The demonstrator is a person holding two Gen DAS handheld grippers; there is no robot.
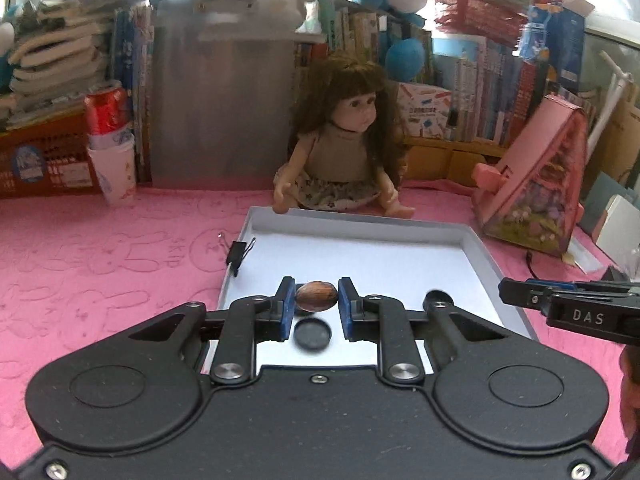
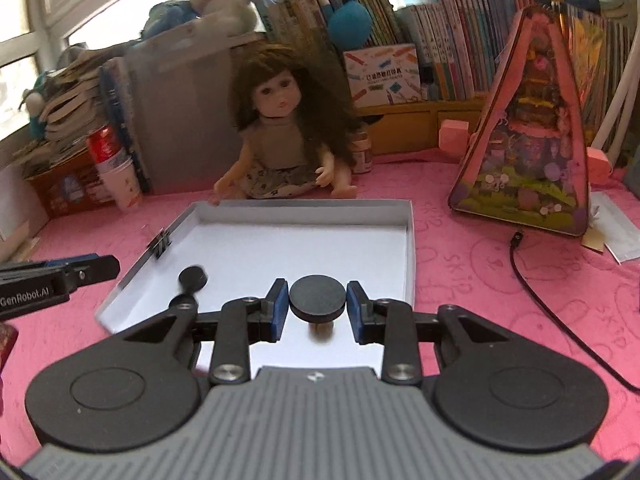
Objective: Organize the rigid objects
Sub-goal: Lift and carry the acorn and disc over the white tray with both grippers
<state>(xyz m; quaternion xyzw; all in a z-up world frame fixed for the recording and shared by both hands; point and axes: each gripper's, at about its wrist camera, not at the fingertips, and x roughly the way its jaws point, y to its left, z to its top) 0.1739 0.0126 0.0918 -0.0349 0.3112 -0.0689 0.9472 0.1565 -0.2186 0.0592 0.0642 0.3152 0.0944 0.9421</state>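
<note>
Left tool (image 1: 316,303): nearest to us, and we see its blue pads clamped on a brown walnut (image 1: 316,297), held above the tray.
Right tool (image 2: 317,305): we have it gripping a black disc (image 2: 317,297) by its edges, over the near part of the tray.
White tray (image 2: 410,240): lies on the pink counter (image 2: 480,280); a binder clip (image 2: 160,242) sits on its left wall.
Inside the tray: we spot a black cap (image 1: 312,333) on the floor just below the walnut, and another small black piece (image 2: 193,277) near the left wall.
Far side: a doll (image 2: 280,136) sits at the tray's far edge.
Right: a pink triangular box (image 2: 528,140) stands well apart from the tray.
</note>
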